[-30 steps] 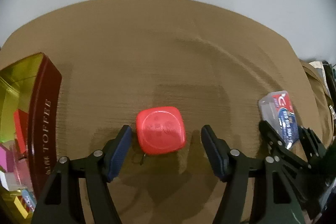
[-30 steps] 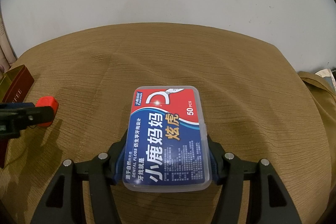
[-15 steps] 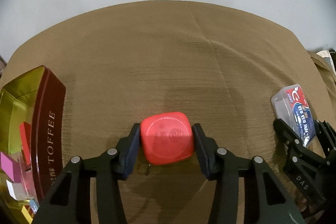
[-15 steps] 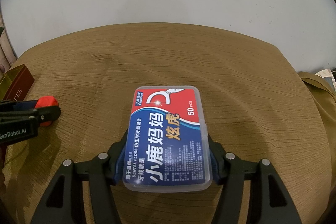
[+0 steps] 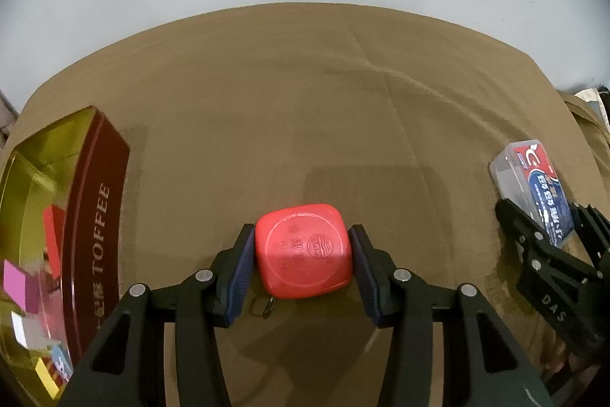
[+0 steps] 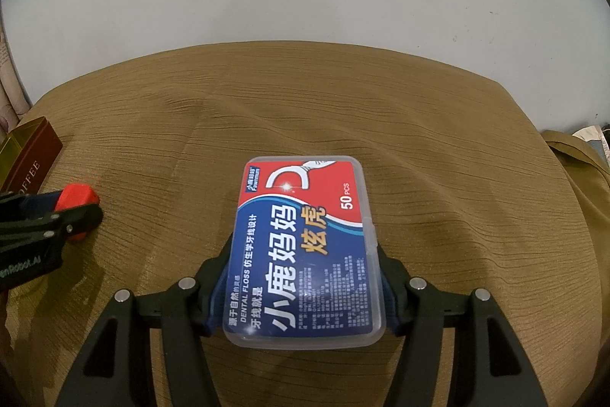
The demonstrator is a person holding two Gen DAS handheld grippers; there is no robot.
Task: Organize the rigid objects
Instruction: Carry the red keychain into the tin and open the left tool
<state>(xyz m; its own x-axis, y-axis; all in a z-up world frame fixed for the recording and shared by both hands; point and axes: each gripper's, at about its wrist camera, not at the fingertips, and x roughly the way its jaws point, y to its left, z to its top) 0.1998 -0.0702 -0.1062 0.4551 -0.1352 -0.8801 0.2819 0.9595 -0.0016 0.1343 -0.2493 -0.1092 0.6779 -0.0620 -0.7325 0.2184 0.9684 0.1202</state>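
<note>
Brown cloth (image 5: 305, 124), left gripper (image 5: 303, 260) fingers pinching red case (image 5: 303, 250), right gripper (image 6: 305, 277) fingers pinching floss box (image 6: 305, 246)

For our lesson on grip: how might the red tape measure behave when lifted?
The red tape measure looks rigid, so the left hand-held gripper shouldn't deform it. Its glossy, rounded sides may slip. Boxy shape: unlikely to roll.

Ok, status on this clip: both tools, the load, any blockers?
Left tool shut on red tape measure. Right tool shut on floss box. Toffee tin open at left; path looks clear.
</note>
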